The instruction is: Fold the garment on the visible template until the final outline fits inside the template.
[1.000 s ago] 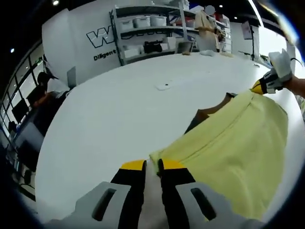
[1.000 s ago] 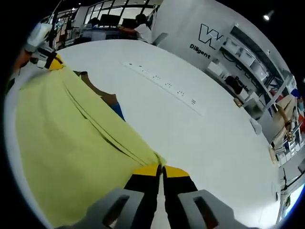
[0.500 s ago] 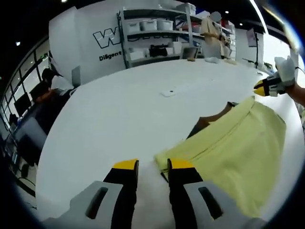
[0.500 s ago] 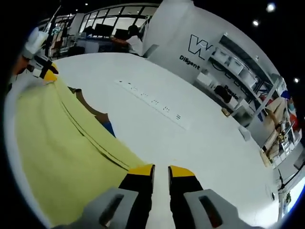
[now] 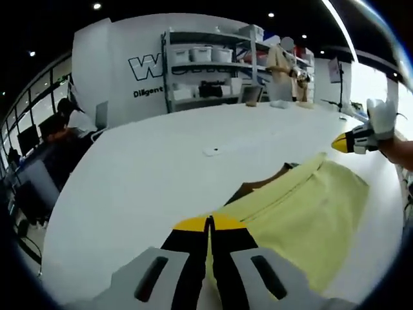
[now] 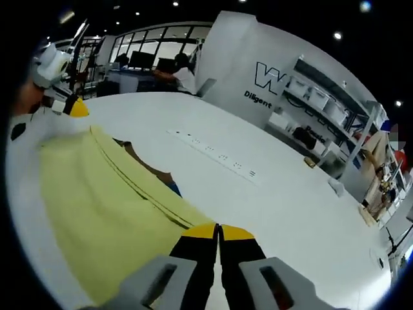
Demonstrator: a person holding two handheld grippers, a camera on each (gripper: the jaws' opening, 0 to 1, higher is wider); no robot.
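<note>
On the white table (image 5: pixel 142 174), both grippers (image 5: pixel 208 226) (image 6: pixel 218 230) are closed, jaws together, apparently pinching the yellow garment's (image 5: pixel 303 206) corners. Mid-fold, judging by this; next likely calls for carrying that edge across.

The right claw (image 6: pixel 217 227) was closed over the yellow garment's (image 6: pixel 103 206) near corner on the white worktop (image 6: pixel 271 194); the left claw (image 6: pixel 74 108) hovered beside its far corner.

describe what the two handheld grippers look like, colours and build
Both match: the left gripper and the right gripper have black jaws capped with yellow tips, rising from pale grey moulded bodies with slotted openings. In the left gripper view, the right gripper shows a white casing behind its yellow tip.
</note>
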